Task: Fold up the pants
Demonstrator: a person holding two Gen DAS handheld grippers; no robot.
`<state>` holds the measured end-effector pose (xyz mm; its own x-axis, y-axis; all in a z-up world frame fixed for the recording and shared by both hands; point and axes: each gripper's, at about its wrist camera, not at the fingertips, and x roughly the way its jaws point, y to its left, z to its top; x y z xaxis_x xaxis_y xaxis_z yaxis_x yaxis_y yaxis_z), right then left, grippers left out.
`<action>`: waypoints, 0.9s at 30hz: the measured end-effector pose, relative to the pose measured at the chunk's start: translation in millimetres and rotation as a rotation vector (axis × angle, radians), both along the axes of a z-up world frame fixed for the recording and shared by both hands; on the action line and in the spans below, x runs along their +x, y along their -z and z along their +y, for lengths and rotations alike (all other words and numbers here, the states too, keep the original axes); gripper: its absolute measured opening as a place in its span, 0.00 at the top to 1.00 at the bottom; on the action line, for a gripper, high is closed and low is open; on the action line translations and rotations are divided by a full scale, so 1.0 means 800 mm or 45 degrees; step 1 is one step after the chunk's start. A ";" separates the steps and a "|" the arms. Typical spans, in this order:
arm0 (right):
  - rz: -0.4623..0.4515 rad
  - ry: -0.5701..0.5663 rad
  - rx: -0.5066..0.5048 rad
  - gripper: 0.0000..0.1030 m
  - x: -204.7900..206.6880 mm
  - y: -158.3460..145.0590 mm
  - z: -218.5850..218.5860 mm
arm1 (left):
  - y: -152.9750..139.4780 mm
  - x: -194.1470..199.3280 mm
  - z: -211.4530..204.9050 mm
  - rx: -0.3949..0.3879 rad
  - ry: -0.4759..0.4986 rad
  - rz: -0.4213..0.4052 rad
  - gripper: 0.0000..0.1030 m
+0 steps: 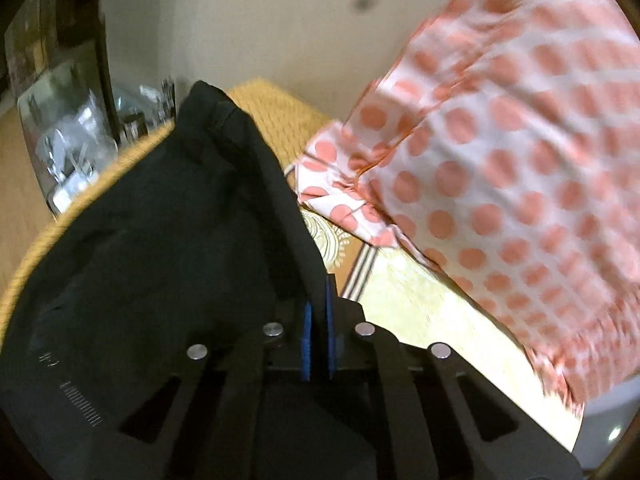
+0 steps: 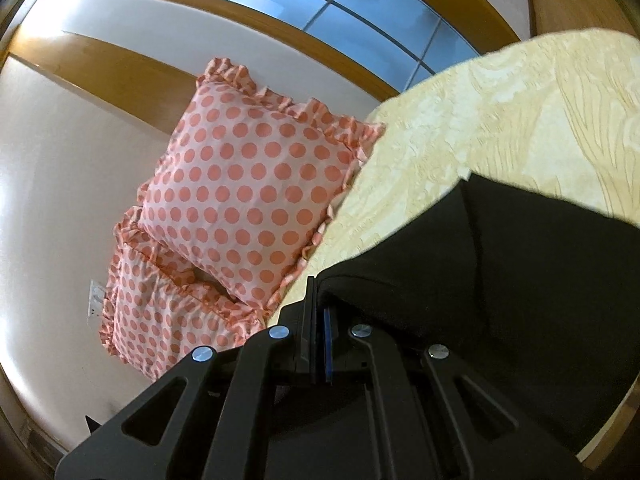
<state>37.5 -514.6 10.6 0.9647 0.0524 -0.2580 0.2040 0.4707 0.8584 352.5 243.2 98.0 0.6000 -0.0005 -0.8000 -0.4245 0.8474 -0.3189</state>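
Note:
The black pants [image 1: 168,216] hang lifted in the left wrist view, draped over the left side of my left gripper [image 1: 318,300], whose blue-padded jaws are shut on the cloth's edge. In the right wrist view the pants [image 2: 500,248] spread to the right over the cream bedspread [image 2: 520,112]. My right gripper [image 2: 318,300] is shut on their near edge, the cloth pinched between its pads.
Two pink polka-dot pillows [image 2: 248,184] lean against the white wall at the bed's head; one pillow [image 1: 500,160] fills the right of the left wrist view. A woven tan surface [image 1: 272,112] and a cluttered mirror shelf [image 1: 68,128] lie behind the pants.

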 end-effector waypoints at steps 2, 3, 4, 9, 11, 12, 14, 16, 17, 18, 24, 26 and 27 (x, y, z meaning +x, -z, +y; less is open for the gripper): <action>-0.015 0.000 -0.034 0.98 0.000 -0.011 -0.005 | -0.029 -0.045 0.004 0.033 0.035 -0.069 0.95; -0.024 -0.002 -0.058 0.98 0.001 -0.018 -0.009 | -0.045 -0.078 0.008 0.042 0.047 -0.114 0.95; -0.028 -0.004 -0.076 0.98 0.001 -0.024 -0.011 | -0.055 -0.104 0.015 0.046 0.052 -0.146 0.95; -0.019 -0.023 -0.093 0.98 -0.005 -0.036 -0.023 | -0.076 -0.255 0.034 0.102 0.017 -0.255 0.95; 0.009 -0.028 -0.081 0.98 -0.010 -0.030 -0.026 | -0.065 -0.301 0.033 0.124 -0.010 -0.257 0.95; 0.036 -0.033 -0.069 0.98 -0.012 -0.023 -0.028 | -0.051 -0.325 0.033 0.127 -0.032 -0.246 0.95; 0.094 -0.038 -0.040 0.98 -0.016 -0.010 -0.030 | -0.023 -0.350 0.036 0.111 -0.053 -0.217 0.95; 0.151 -0.043 0.000 0.98 -0.022 0.008 -0.033 | 0.012 -0.370 0.031 0.085 -0.057 -0.161 0.96; 0.169 -0.045 0.015 0.98 -0.025 0.015 -0.035 | 0.023 -0.378 0.030 0.077 -0.063 -0.147 0.97; 0.199 -0.037 0.027 0.98 -0.030 0.023 -0.036 | 0.034 -0.388 0.030 0.085 -0.082 -0.142 0.97; 0.220 -0.033 0.104 0.98 -0.056 0.043 -0.041 | 0.041 -0.416 0.028 0.135 -0.122 -0.196 0.97; 0.253 -0.024 0.091 0.98 -0.062 0.046 -0.041 | 0.042 -0.423 0.029 0.155 -0.123 -0.208 0.97; 0.265 -0.019 0.109 0.98 -0.066 0.051 -0.042 | 0.048 -0.425 0.031 0.150 -0.130 -0.193 0.97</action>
